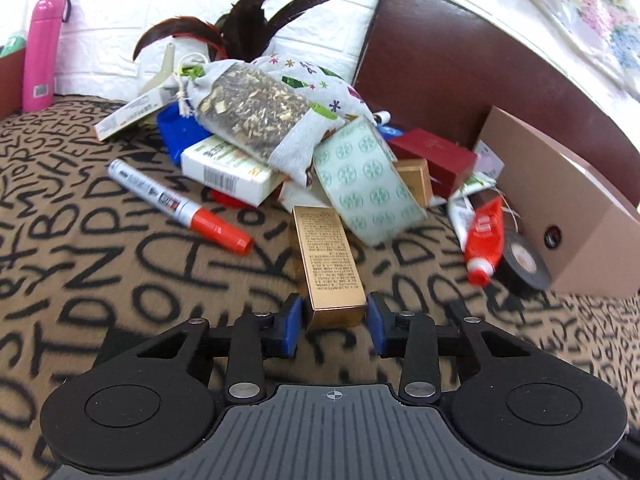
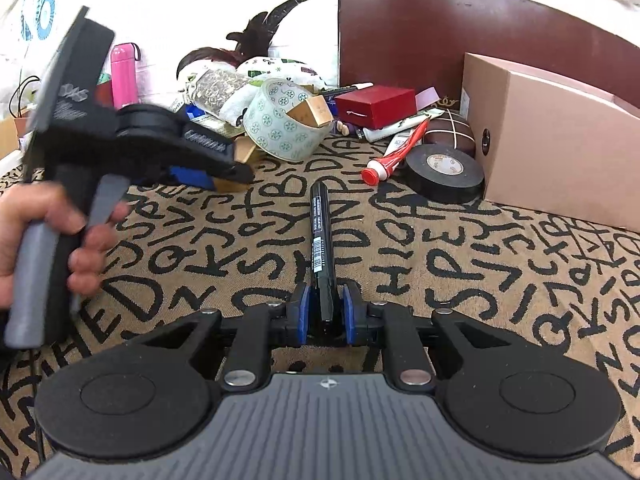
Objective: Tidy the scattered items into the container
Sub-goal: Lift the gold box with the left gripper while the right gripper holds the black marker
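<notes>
The left gripper (image 1: 334, 316) sat low over the letter-printed cloth (image 1: 120, 280), its 2 blue pads closed against the sides of the near end of a gold box (image 1: 326, 264). The box lay lengthwise straight ahead of the jaws, its far end reaching toward the pile. In the right wrist view the same gripper (image 2: 230, 178) appeared from the side, a hand (image 2: 48, 232) around its grey handle, with the box's tan end (image 2: 230, 186) showing at its tip.

The right gripper (image 2: 325, 314) was narrowed down on a black marker (image 2: 320, 240), clamping its near end between the blue pads; the marker's body stuck out forward over the cloth.

Beyond the gold box the heap held a roll of patterned green tape (image 1: 368, 184), a herb sachet (image 1: 256, 114), a white carton (image 1: 232, 168) and a red box (image 1: 432, 152). A silver marker with an orange cap (image 1: 180, 206) lay apart on the cloth to the left of the gold box. To the right, a red-and-white tube (image 1: 482, 240) and a roll of black tape (image 1: 520, 260) rested just beside the tan cardboard box (image 1: 560, 200), which stood against a dark brown chair back (image 1: 440, 60). A pink bottle (image 1: 42, 52) stood at the far left by the wall.
</notes>
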`<control>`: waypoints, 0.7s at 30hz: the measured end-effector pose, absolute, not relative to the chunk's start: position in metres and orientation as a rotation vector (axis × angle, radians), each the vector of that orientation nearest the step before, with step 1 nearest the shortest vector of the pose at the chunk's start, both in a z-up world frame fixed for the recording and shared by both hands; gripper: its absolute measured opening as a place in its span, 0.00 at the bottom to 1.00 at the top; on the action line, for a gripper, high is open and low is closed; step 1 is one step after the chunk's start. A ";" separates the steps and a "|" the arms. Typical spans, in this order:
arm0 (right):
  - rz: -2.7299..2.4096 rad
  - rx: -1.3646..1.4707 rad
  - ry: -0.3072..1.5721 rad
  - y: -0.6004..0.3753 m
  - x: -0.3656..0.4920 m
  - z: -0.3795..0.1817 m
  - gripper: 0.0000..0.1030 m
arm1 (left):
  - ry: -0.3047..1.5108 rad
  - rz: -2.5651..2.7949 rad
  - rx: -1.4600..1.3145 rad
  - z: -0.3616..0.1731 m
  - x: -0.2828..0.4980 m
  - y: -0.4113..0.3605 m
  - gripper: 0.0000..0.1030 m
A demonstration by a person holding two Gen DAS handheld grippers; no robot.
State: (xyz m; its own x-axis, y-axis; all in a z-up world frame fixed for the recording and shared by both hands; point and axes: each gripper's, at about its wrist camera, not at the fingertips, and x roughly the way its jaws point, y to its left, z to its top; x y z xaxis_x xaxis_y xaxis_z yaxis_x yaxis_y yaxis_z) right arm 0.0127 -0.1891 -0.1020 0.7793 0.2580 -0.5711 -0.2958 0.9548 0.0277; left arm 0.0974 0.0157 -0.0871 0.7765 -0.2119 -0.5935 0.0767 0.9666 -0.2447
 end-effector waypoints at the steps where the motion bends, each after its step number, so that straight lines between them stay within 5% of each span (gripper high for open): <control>1: 0.299 -0.068 0.606 -0.189 0.012 -0.102 0.19 | 0.664 -0.159 -0.207 -0.087 0.092 0.017 0.32; 13: 0.296 -0.038 0.600 -0.191 0.010 -0.103 0.22 | 0.671 -0.182 -0.213 -0.085 0.019 0.027 0.37; 18: 0.320 -0.056 0.600 -0.188 0.009 -0.104 0.38 | 0.661 -0.151 -0.206 -0.082 0.016 0.025 0.78; 21: 0.318 -0.076 0.597 -0.184 0.007 -0.104 0.50 | 0.662 -0.131 -0.221 -0.080 0.023 0.023 0.82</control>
